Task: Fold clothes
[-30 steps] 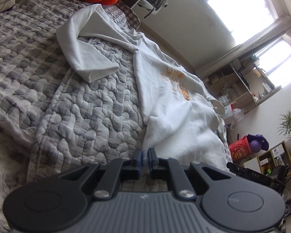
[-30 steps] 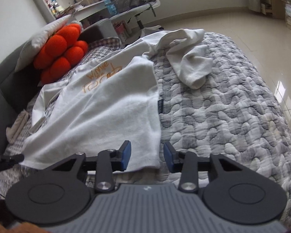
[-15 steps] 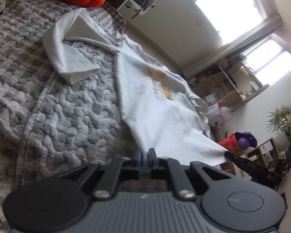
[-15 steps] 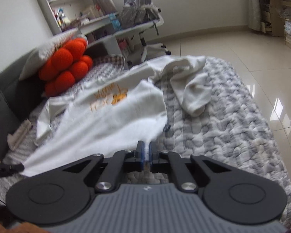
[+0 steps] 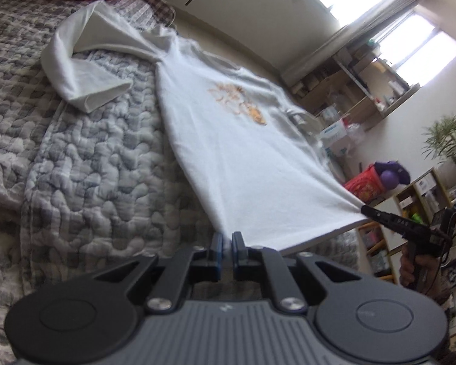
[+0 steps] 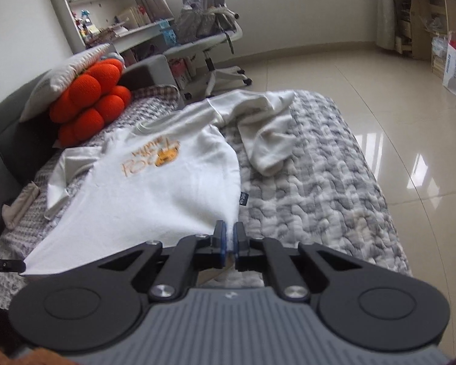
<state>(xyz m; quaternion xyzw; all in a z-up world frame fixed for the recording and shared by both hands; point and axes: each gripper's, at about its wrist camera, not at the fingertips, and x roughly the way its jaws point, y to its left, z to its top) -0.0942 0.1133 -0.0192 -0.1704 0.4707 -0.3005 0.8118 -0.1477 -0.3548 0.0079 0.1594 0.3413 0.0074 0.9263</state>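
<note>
Both hem corners are pinched: left claw (image 5: 227, 240) and right claw (image 6: 230, 233) clamp the white sweatshirt (image 5: 237, 140), stretched toward twelve o'clock across the bed (image 5: 91, 164). No fold made yet; sleeves sprawl loose.

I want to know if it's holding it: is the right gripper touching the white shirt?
Touching: the right wrist view shows the right gripper shut on the white shirt's hem.
</note>
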